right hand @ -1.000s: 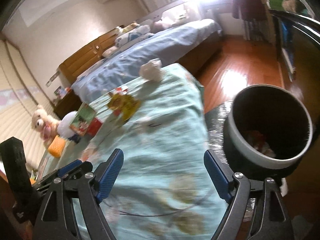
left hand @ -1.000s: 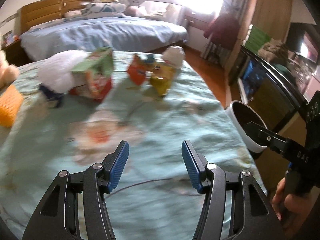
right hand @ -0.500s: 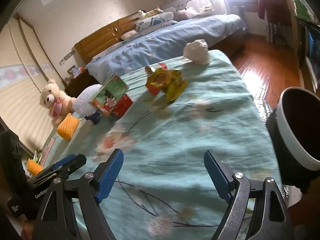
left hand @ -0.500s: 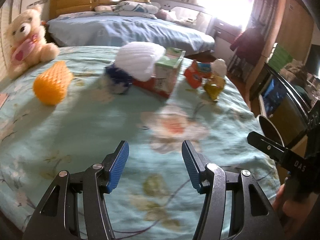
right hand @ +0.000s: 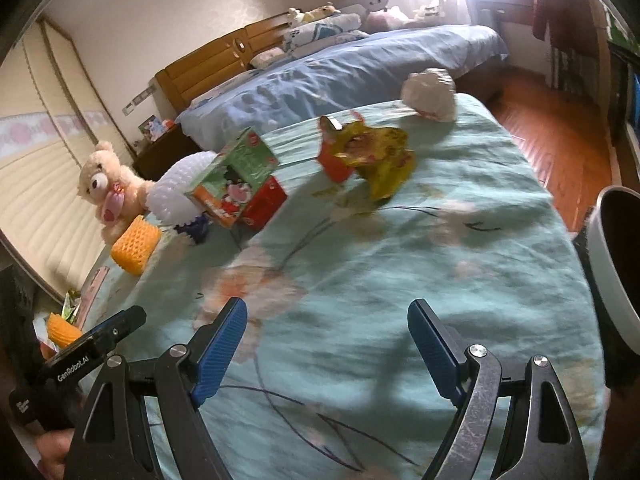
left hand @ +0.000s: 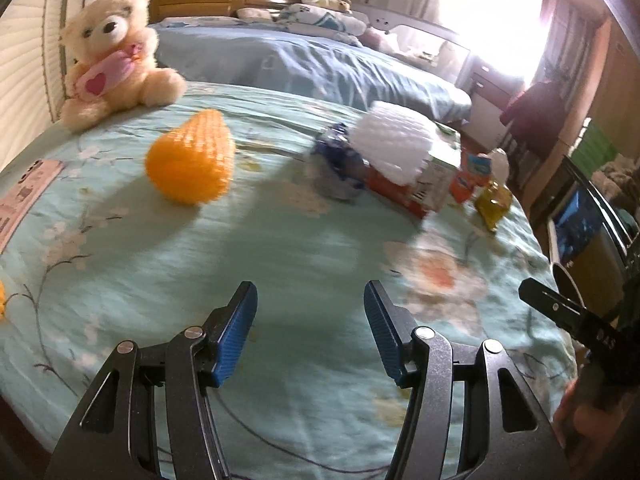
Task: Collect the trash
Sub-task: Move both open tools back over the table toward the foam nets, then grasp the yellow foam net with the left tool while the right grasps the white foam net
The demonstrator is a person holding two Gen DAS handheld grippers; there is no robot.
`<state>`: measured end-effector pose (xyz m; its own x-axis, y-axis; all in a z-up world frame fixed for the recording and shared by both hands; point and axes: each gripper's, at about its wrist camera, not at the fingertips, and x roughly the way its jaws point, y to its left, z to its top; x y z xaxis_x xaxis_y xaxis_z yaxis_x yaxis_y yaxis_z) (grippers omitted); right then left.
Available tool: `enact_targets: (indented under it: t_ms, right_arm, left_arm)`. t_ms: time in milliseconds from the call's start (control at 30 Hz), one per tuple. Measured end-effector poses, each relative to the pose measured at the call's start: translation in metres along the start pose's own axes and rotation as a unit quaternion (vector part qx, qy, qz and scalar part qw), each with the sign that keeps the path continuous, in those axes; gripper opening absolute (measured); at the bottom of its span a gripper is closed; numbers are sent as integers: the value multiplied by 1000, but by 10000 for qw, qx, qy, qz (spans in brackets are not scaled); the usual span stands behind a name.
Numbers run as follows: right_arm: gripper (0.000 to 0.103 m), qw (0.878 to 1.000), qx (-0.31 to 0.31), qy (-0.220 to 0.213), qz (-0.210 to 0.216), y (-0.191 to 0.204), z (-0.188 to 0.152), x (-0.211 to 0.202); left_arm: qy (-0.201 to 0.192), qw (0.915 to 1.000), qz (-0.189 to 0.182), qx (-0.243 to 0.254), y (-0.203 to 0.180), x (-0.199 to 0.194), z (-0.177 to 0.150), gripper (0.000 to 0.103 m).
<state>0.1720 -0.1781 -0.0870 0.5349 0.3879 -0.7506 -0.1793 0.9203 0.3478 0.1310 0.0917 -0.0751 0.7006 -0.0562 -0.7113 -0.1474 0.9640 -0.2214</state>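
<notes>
1. At far left a cream teddy bear [left hand: 116,52] sits on the floral teal bedspread [left hand: 248,248], with an orange foam fruit net [left hand: 191,162] lying on its side just right of it.
2. The left tool [left hand: 310,334] hangs above bare bedspread, its blue pads [left hand: 236,336] spread wide, holding and touching nothing.
3. Past it, mid-bed, a white foam fruit net [left hand: 394,142] rests against a green and red carton [right hand: 240,178], with a crumpled blue wrapper [left hand: 340,164] just left of them.
4. Further right lie an orange snack packet [left hand: 470,178] and a yellow wrapper [right hand: 380,160], touching each other; a crumpled white wad [right hand: 430,94] sits beyond them near the bed's far corner.
5. The right tool [right hand: 328,346] also hovers over the bedspread with jaws wide apart and nothing between them, well short of the trash.
6. At far right, off the bed's edge, stands a white-rimmed dark bin [right hand: 616,280].
</notes>
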Motion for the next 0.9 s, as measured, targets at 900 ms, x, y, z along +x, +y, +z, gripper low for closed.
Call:
enact_targets:
  t_ms: [900]
  right_arm:
    - [84,9983,-445,274,258,63,30,68]
  left_arm:
    - [-161,9963,653,-536,75,26,48,73]
